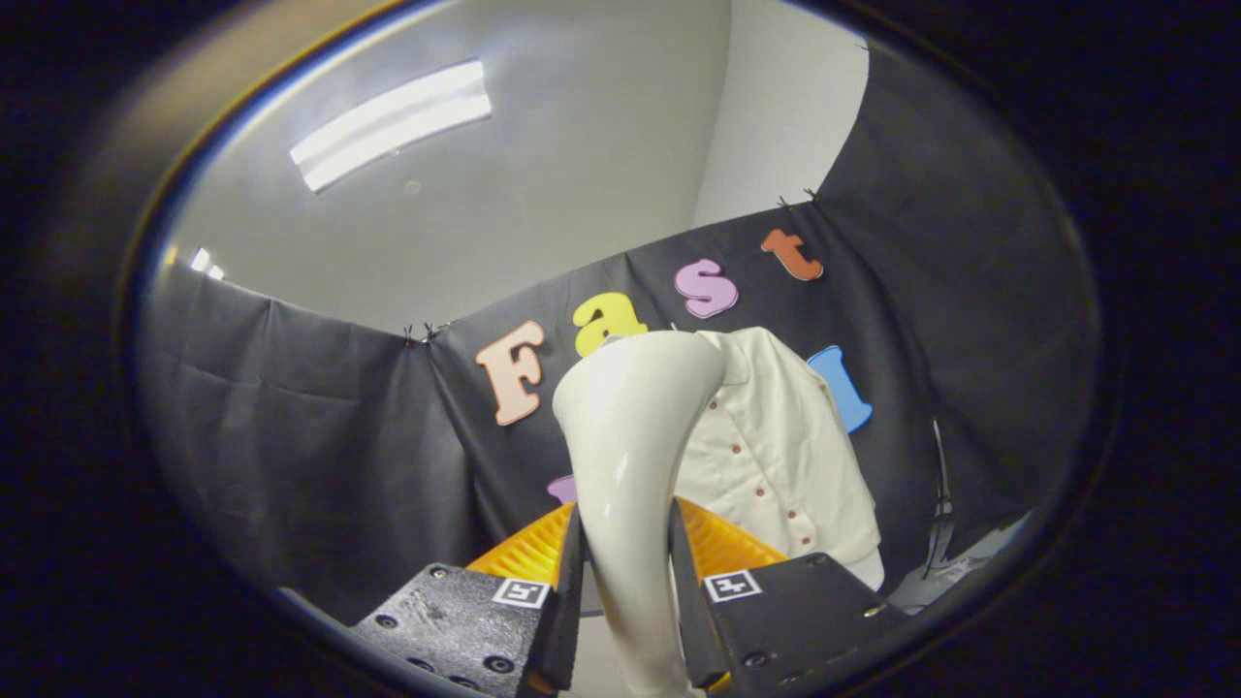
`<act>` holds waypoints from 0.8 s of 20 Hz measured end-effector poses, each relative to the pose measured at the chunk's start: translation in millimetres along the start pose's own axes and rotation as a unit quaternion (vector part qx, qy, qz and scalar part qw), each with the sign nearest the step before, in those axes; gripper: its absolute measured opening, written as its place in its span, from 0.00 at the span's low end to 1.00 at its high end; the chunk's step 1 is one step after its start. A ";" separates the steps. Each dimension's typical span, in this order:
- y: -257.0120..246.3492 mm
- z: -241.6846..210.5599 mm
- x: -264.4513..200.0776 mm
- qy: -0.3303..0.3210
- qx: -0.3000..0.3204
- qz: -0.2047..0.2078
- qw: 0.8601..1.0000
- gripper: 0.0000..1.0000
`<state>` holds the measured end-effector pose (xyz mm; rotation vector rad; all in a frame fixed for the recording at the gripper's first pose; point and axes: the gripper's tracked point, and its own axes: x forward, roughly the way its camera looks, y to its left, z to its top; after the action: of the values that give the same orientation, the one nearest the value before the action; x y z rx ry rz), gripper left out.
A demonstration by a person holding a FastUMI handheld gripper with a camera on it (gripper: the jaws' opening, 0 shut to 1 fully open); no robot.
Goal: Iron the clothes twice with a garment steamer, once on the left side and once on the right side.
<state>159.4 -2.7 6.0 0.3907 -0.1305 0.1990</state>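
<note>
A glossy white garment steamer [630,436] rises from between my fingers, its handle pinched on both sides and its broad head curving up and to the right. My gripper [625,562] is shut on that handle. Beyond the steamer head hangs a cream button-front shirt [776,456] with a row of small brown buttons, against the black cloth wall. The steamer head overlaps the shirt's left side; whether it touches the fabric I cannot tell. The shirt's left part is hidden behind the steamer.
Black cloth walls [310,456] close the booth on three sides, with a pale ceiling and a strip light [393,121] above. A thin dark cord or stand [940,514] hangs right of the shirt, over a pale surface [960,567].
</note>
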 end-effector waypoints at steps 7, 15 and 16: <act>42.5 -46.5 -53.5 -0.035 -0.046 -0.031 0.998 0.44; 83.1 -97.4 -87.0 -0.040 -0.089 -0.026 0.995 0.43; 82.7 -103.2 -88.9 -0.041 -0.094 -0.032 0.994 0.43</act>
<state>64.1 97.5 -73.1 0.2149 -0.2154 0.1068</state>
